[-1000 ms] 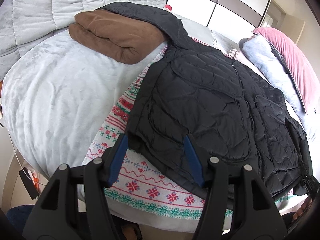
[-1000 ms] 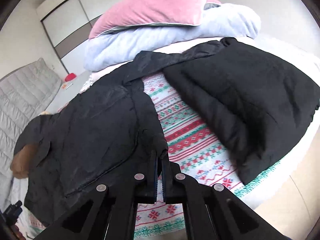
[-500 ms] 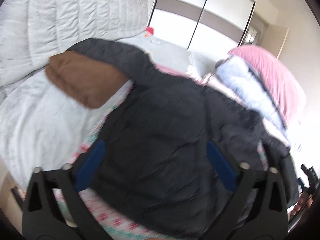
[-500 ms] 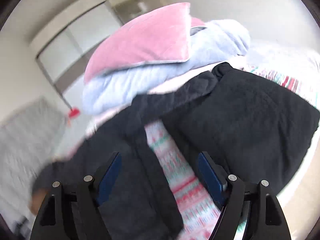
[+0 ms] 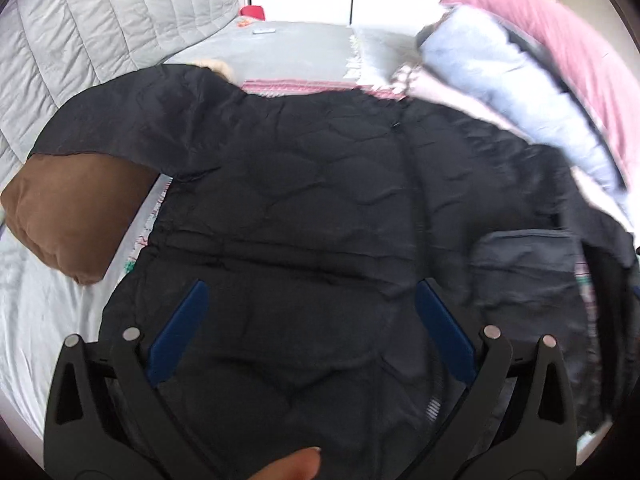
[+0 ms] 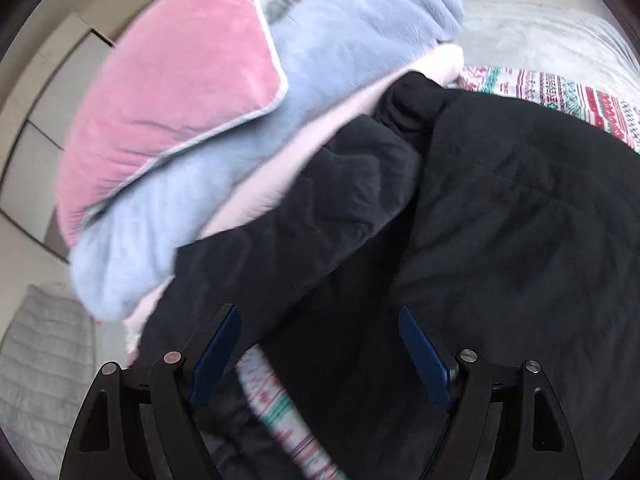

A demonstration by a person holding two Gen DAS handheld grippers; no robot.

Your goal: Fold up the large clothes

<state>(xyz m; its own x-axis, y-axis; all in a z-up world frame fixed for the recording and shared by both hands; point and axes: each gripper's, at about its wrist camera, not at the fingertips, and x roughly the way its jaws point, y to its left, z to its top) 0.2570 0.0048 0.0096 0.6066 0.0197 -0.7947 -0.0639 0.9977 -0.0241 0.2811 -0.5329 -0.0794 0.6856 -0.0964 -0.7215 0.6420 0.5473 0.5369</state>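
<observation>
A black quilted jacket lies spread on the bed over a patterned knit blanket. Its left sleeve lies over a brown folded cloth. My left gripper is open and empty, just above the jacket's body. In the right wrist view the jacket's other sleeve runs up against a stack of bedding, and its dark body fills the right. My right gripper is open and empty, hovering over the sleeve and a strip of the patterned blanket.
A brown folded cloth lies at the left on the grey bed cover. A pink pillow and a pale blue blanket are stacked beside the jacket. A padded headboard and a wardrobe stand behind.
My right gripper opened and let go of the jacket's front edge. Both grippers moved forward over the jacket, the left opening wider. The views are now closer to the jacket.
</observation>
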